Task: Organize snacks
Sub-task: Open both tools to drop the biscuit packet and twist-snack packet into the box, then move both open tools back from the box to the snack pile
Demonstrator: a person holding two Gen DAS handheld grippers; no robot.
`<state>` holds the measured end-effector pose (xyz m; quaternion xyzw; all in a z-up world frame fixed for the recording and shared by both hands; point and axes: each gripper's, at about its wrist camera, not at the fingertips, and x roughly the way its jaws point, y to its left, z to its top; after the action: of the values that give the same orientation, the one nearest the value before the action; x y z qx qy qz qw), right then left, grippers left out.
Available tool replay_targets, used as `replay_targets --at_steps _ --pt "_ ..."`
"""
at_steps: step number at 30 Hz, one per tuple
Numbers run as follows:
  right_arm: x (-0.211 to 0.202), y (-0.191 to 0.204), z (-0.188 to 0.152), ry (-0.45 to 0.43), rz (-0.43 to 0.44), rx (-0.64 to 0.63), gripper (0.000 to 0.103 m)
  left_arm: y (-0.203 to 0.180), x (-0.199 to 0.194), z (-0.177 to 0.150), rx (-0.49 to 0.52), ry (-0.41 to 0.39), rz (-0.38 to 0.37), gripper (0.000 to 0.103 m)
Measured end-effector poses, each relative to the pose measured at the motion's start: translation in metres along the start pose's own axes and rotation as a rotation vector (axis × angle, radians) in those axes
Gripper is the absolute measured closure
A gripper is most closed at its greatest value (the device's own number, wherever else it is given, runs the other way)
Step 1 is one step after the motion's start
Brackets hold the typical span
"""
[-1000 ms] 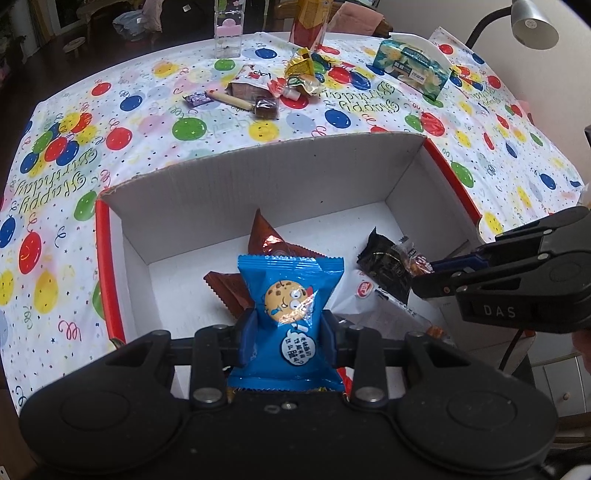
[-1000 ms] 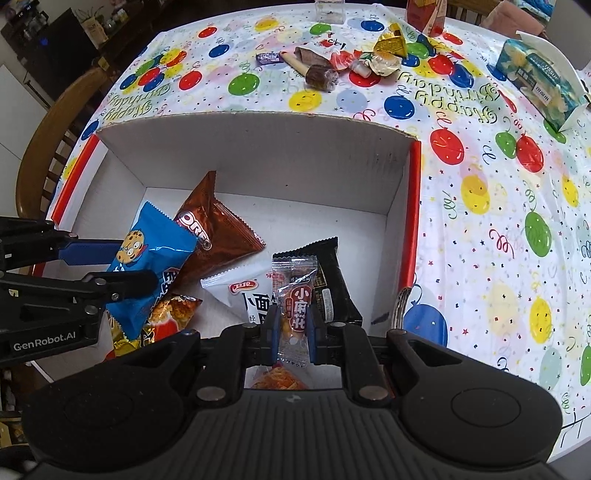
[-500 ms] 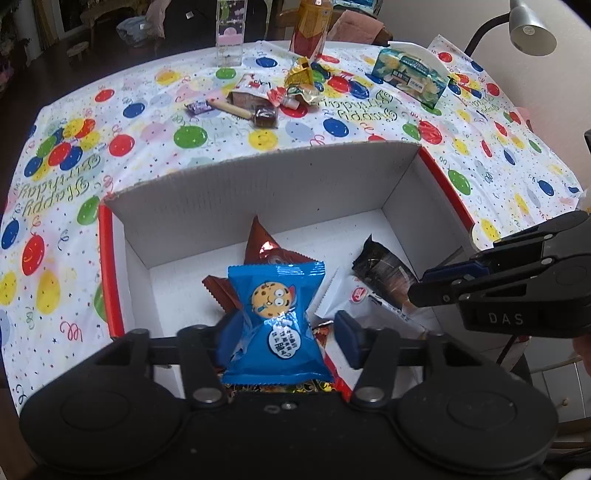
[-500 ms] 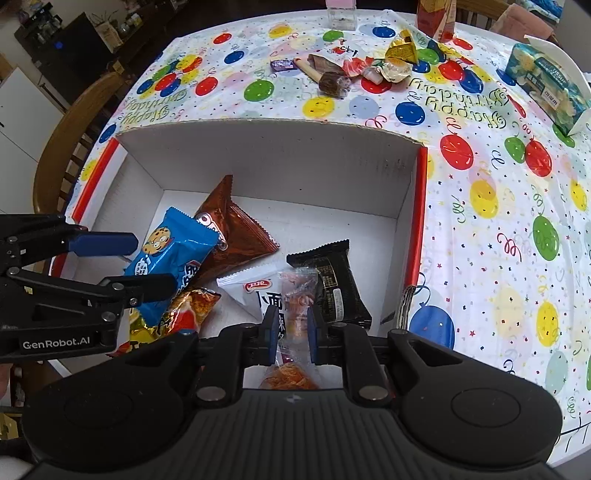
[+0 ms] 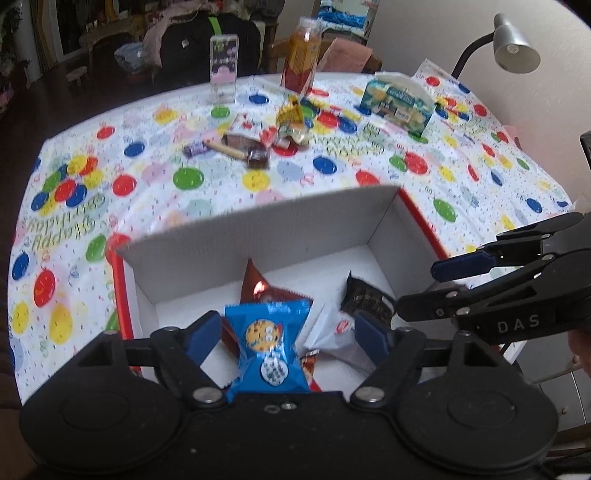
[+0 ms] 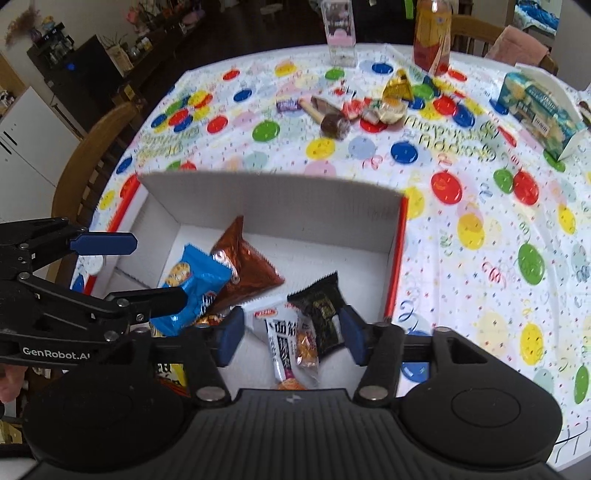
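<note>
**Both jaws wide over the snack box**

The table (image 6: 480,206) wears a balloon-print cloth; on it sits a white box (image 6: 280,206). A bottle (image 6: 431,33) and tissue pack (image 6: 535,107) stand beyond it, beside a heap of loose sweets (image 6: 354,110). Inside the box: one brown bag (image 6: 247,269), one blue cookie pack (image 5: 267,343), one black pack (image 6: 321,314). Left gripper (image 5: 288,338) and right gripper (image 6: 288,334) both gape wide, holding nothing.
</note>
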<state>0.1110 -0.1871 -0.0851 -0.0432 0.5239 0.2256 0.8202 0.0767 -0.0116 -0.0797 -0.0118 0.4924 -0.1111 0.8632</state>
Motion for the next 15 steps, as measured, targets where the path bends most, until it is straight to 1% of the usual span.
replay_targets --at_steps 7,11,12,15 --pt "-0.021 -0.012 0.02 -0.054 -0.011 0.006 0.034 -0.005 -0.01 0.02 0.025 -0.052 0.02 0.016" --pt "-0.028 -0.022 0.034 -0.074 -0.016 0.011 0.029 -0.008 -0.013 0.033 0.036 -0.082 0.031 0.01" --pt "-0.029 -0.024 0.037 -0.08 -0.015 0.013 0.029 -0.009 -0.013 0.036 0.034 -0.087 0.029 0.008" --pt "-0.032 -0.033 0.048 -0.086 -0.005 0.02 0.028 -0.011 -0.012 0.046 0.031 -0.1 0.022 0.004"
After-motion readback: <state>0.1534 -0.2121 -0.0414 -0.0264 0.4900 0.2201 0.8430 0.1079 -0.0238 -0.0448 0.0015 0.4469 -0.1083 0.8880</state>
